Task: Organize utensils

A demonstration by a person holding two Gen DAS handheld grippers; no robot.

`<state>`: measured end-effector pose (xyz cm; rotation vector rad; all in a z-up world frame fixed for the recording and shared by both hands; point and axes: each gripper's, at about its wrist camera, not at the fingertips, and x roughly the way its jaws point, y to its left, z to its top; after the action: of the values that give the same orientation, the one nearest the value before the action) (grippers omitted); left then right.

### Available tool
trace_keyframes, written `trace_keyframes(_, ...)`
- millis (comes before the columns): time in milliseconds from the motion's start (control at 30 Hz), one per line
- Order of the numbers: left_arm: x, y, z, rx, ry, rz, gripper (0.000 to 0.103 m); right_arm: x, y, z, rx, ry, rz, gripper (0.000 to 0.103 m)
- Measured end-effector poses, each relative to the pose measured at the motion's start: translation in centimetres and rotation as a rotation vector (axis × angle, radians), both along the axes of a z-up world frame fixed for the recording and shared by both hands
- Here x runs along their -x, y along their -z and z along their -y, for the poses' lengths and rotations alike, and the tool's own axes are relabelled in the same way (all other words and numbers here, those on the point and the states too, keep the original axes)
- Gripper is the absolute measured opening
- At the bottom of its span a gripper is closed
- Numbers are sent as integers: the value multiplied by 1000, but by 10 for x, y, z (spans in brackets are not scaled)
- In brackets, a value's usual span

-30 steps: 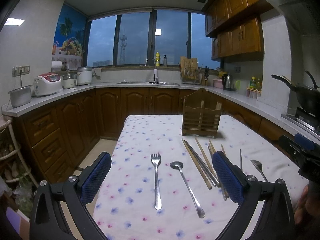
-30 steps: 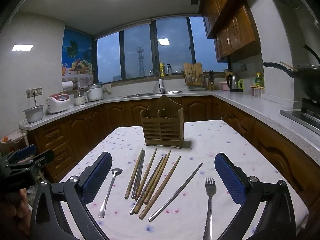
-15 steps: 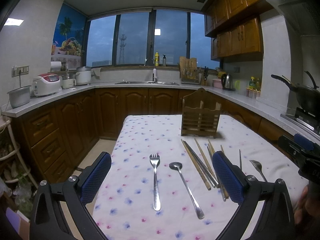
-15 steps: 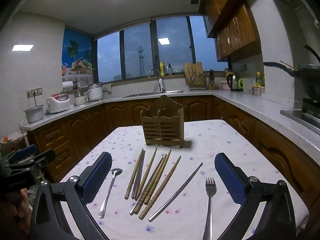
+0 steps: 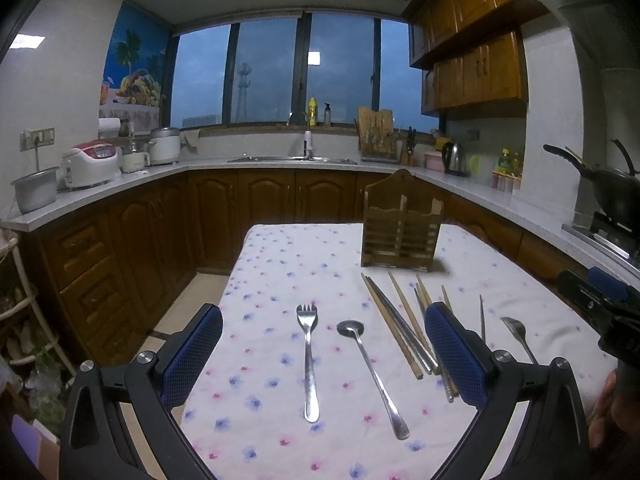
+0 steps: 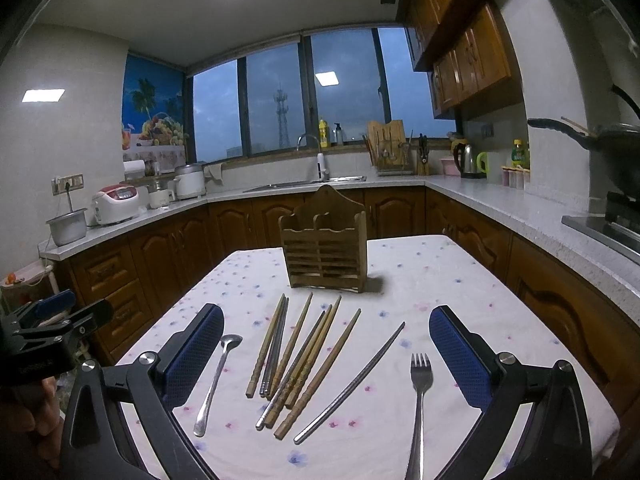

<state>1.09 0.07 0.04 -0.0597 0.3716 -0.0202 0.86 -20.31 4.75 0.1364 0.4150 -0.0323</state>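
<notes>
A wooden utensil holder stands upright at the far part of the table. In front of it lie several wooden and metal chopsticks. In the left wrist view a fork and a spoon lie between my left gripper's fingers. My left gripper is open and empty above them. In the right wrist view the spoon, one metal chopstick and a second fork lie near my right gripper, which is open and empty.
The table carries a white floral cloth. Brown cabinets and a grey counter ring the room, with a sink, rice cookers and a wok on a stove. The floor gap lies left of the table.
The left wrist view has shifted slightly; the utensils sit a little lower-left in it. The right gripper and all utensils have stayed still.
</notes>
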Motion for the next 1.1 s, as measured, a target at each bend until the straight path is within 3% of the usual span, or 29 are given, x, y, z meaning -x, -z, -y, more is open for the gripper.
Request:
trace_keyframes(300, -41, 4, -18, 95, 27, -140, 102, -21, 11, 15, -27, 24, -94, 103)
trace_keyframes(633, -101, -8, -20, 95, 45, -243, 97, -62, 27, 40, -104, 23, -237, 101)
trace_keyframes(733, -123, -8, -15, 90, 67, -278, 91, -78, 33, 48, -118, 30, -283, 94)
trace_keyframes(900, -160, -5, -9, 100, 100, -353, 77, -106, 47, 59, -155, 27, -367, 66)
trace_keyframes(1100, -202, -3, -2, 89, 122, -430, 69, -141, 62, 61, -193, -2, -443, 47)
